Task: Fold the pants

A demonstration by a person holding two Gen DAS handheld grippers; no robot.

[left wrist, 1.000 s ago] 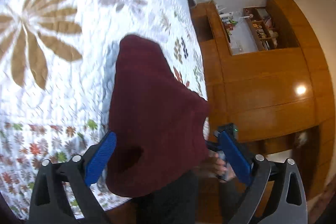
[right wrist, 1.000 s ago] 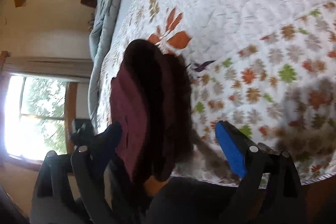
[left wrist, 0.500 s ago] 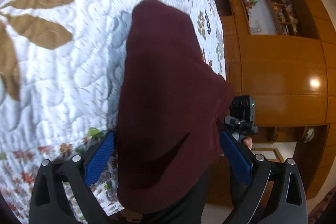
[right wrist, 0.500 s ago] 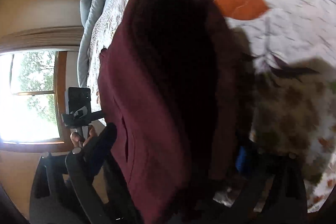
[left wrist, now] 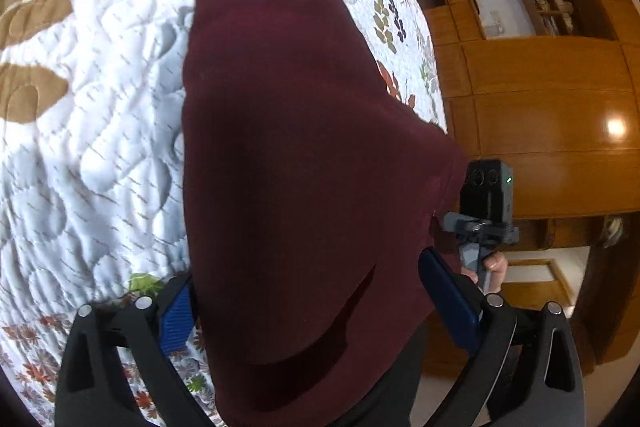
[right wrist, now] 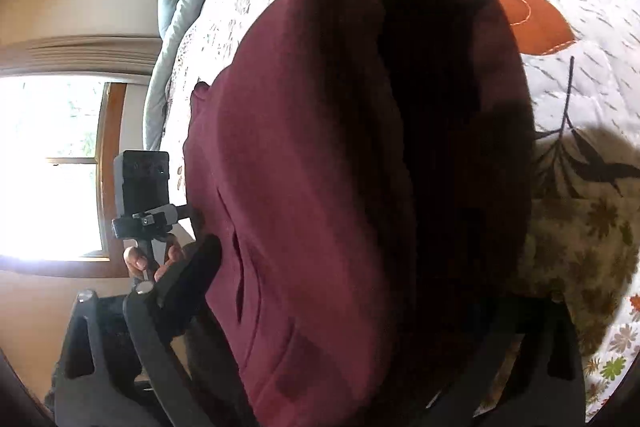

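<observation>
The dark maroon pants point(left wrist: 304, 155) lie folded on the white floral quilt point(left wrist: 100, 99) at the bed's near edge, hanging partly over it. My left gripper point(left wrist: 316, 303) is open, its blue pads on either side of the near end of the pants. The pants fill the right wrist view point(right wrist: 360, 167). My right gripper point(right wrist: 360, 307) is wide open around them; its left finger point(right wrist: 192, 275) shows and its right finger is mostly hidden by the cloth. Each view shows the other gripper held in a hand.
A wooden cabinet point(left wrist: 540, 99) with cluttered shelves stands right of the bed. A grey-blue duvet point(right wrist: 180, 7) lies bunched at the bed's far side. A bright window point(right wrist: 48, 167) is on the left wall.
Both grippers have moved closer to the pants, which now fill more of each view. Both stay open.
</observation>
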